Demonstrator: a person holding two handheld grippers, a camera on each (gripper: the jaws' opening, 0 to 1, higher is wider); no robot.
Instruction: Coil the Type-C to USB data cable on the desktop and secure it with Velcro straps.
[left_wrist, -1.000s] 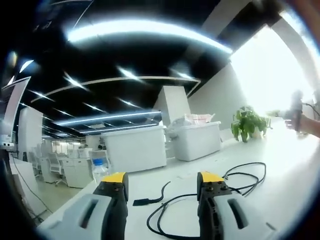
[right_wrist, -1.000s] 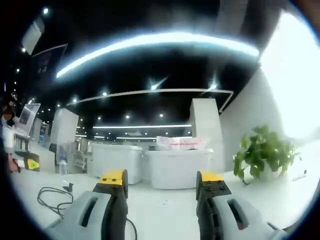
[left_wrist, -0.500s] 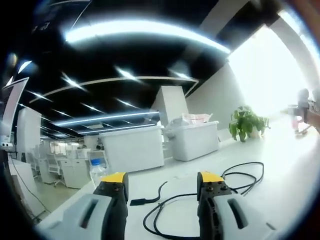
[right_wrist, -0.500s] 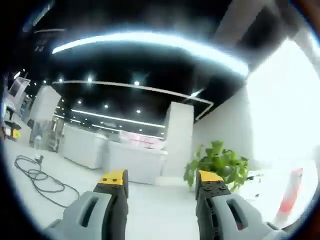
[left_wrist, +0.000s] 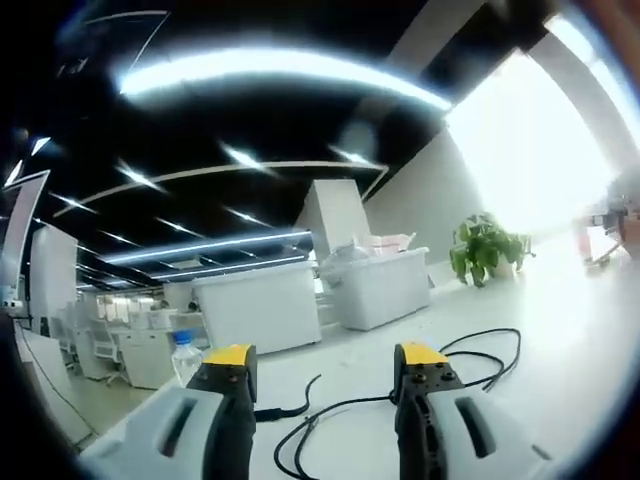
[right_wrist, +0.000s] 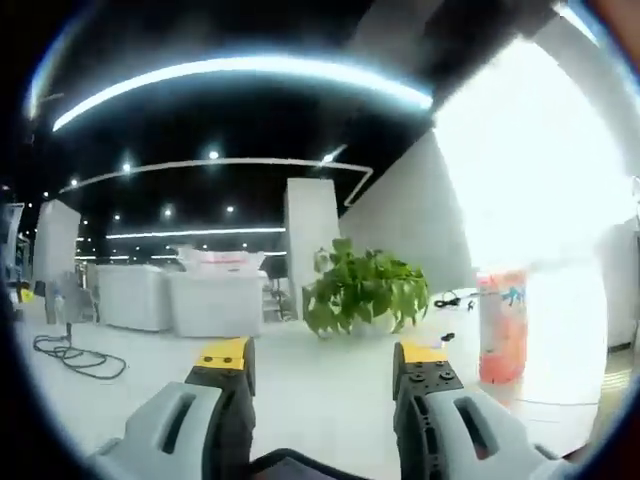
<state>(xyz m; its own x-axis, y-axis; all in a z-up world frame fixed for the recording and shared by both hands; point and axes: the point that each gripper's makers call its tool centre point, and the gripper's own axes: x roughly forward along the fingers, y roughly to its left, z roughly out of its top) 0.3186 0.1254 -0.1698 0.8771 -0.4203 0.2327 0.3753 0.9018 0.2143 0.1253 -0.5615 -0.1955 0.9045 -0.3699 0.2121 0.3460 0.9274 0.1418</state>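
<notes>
Low in the left gripper view, the black data cable (left_wrist: 400, 400) sprawls uncoiled on the white desk (left_wrist: 560, 330) behind the left tool (left_wrist: 325, 400) — released, empty. Right tool (right_wrist: 325, 400), also released, faces the potted plant (right_wrist: 365, 290) — groping back blind risks tangling the loops.

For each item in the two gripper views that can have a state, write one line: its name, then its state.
Left gripper: open, empty.
Right gripper: open, empty.
Data cable: uncoiled, lying in loose loops on the desktop.
Velcro strap: loose on the desktop, not fastened.
Water bottle: upright, cap on.
Potted plant: upright.
Orange bottle: upright.
</notes>
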